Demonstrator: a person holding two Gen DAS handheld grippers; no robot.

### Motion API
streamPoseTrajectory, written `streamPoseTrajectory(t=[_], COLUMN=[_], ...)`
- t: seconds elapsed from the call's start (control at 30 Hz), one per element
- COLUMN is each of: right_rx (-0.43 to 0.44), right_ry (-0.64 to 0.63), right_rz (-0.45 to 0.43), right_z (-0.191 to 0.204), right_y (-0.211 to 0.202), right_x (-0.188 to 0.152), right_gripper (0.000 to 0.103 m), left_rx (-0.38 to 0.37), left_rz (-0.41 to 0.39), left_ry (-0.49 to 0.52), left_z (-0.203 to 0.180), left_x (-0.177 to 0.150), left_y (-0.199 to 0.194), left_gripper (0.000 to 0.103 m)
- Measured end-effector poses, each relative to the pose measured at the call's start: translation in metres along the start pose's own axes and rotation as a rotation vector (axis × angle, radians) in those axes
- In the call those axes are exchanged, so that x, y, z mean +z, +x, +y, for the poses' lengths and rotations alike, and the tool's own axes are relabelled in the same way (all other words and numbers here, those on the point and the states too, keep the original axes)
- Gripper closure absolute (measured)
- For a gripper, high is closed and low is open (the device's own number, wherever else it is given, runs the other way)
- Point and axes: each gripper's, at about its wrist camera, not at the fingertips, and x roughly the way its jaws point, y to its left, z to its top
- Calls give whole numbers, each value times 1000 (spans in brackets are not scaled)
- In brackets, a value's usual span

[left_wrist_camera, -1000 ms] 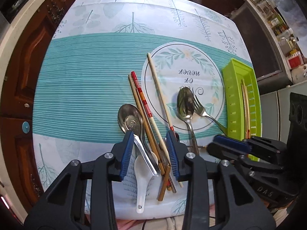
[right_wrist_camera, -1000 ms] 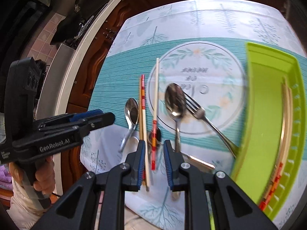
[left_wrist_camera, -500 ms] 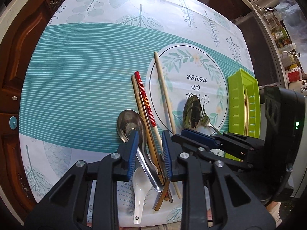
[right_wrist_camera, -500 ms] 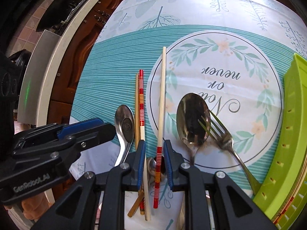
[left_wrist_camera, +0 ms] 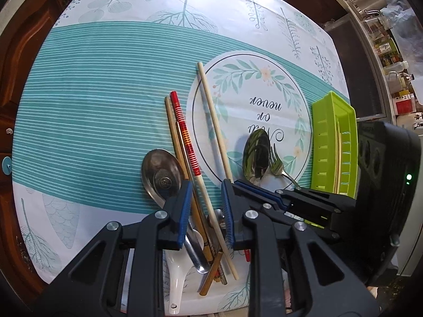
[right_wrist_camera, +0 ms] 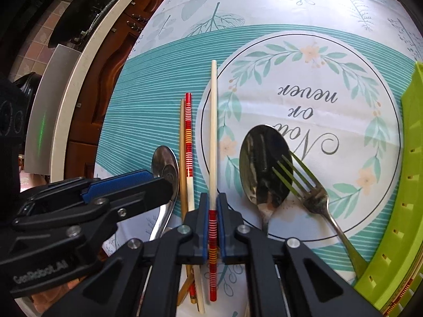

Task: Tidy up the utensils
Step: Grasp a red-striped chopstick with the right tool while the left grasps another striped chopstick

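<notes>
Pale chopstick with red-striped handle end (right_wrist_camera: 213, 142) is pinched in the right gripper (right_wrist_camera: 212, 227): its fingers (right_wrist_camera: 203, 227) have just closed and press on the striped part from both sides; the shaft runs straight away from the camera along the rim of the printed circle on the tablecloth (right_wrist_camera: 148, 111)

Just left of it lie a red-striped chopstick (right_wrist_camera: 188, 132) and a plain wooden chopstick (right_wrist_camera: 182, 153), side by side and touching or nearly so. Left of those, a small steel spoon (right_wrist_camera: 165, 163), bowl partly behind the left gripper (left_wrist_camera: 205, 211)

Left gripper's fingers (left_wrist_camera: 185, 211) have been closing and now stand partly spread, straddling the wooden and red-striped chopsticks in the left wrist view; cannot see the pads pressing on either. A white ceramic spoon (left_wrist_camera: 177, 272) lies under the crossed handle ends at the near desk edge

Right of the held chopstick: large steel spoon (right_wrist_camera: 264, 163) and fork (right_wrist_camera: 312, 190), tines overlapping the spoon bowl, both on the printed circle

Green slotted tray (left_wrist_camera: 330, 145) sits at the right side of the desk (left_wrist_camera: 15, 58), well apart from the loose pile, with thin sticks lying lengthwise in it; fork handle end reaches its near corner
</notes>
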Motion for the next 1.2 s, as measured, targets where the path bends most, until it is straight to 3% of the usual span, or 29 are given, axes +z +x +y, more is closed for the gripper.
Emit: streamPoseTrajectory(t=[0.33,1.03,1.2], right_rx=[43,115,116], right_ry=[37,83,84], right_rz=[-23,-77,-79], right_z=[-17,-37,-36], right_y=[-14,-39,-39], right_x=[-9,-22,-23], right_gripper=[97,98,98], left_rx=[3,29,39], left_rz=[29,79,81], left_ry=[-10,-22,-38], left_z=[-9,-15,-15], left_x=[-3,-10,-8], left_y=[17,43,48], left_gripper=[90,90,98])
